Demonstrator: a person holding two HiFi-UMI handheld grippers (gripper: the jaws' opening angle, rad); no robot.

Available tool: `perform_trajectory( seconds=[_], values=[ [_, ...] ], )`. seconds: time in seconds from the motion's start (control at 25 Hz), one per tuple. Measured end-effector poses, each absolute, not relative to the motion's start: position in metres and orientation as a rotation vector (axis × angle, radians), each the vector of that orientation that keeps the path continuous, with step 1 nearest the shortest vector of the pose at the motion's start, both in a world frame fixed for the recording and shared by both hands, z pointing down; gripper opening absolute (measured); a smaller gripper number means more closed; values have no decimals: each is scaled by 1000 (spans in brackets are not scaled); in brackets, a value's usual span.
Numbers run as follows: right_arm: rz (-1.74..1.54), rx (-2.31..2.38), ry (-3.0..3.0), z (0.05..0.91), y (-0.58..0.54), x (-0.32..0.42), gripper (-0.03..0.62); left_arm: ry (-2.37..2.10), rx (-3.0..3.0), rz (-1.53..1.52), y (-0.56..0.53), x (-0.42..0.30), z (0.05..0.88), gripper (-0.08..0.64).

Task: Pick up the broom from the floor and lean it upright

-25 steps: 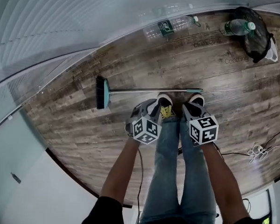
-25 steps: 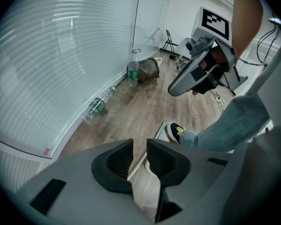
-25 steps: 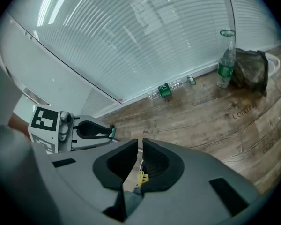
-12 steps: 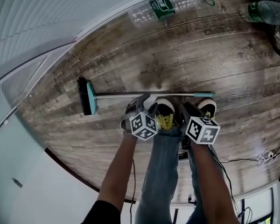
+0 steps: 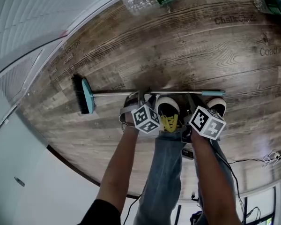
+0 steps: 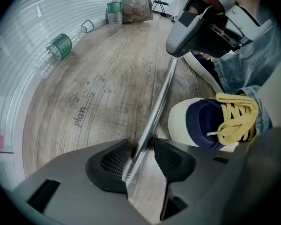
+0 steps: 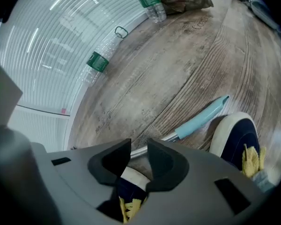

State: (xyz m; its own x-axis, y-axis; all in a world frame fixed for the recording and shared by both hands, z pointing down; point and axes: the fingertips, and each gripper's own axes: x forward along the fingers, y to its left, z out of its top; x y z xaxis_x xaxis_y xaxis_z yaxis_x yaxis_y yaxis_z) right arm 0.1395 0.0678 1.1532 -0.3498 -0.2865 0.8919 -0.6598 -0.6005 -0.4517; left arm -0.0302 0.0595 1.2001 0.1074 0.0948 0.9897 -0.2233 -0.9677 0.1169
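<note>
Two words on the floor (image 5: 187,46) read "Coaching" (image 5: 273,51) and "plan" (image 6: 80,116).

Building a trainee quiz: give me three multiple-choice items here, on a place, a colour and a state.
1. The lying bottle is: A by the wall; B beside the brush; C between the shoes.
2. The shoelaces are: A red; B yellow; C white.
3. The broom is: A leaning upright; B lifted; C flat on the floor.
A, it lies at the wall's foot; B, they show bright yellow; C, its whole length rests on the floor.
</note>
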Motion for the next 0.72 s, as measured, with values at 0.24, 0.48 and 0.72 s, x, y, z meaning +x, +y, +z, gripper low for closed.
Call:
perform_trajectory(
  seconds=[0.24,0.48,0.72],
  values=[
    [2062,1614,-1195,1159,78,140,114,-149,2113,2018,61,-29,1201,159],
    [2098,1698,-1166,1159,68,150,114,-76,2174,2039,50,-18,1200,120],
    [2093,1799,-1208,1153,45,161,121,-148,2230,1957,37,1,1186,117]
  ],
)
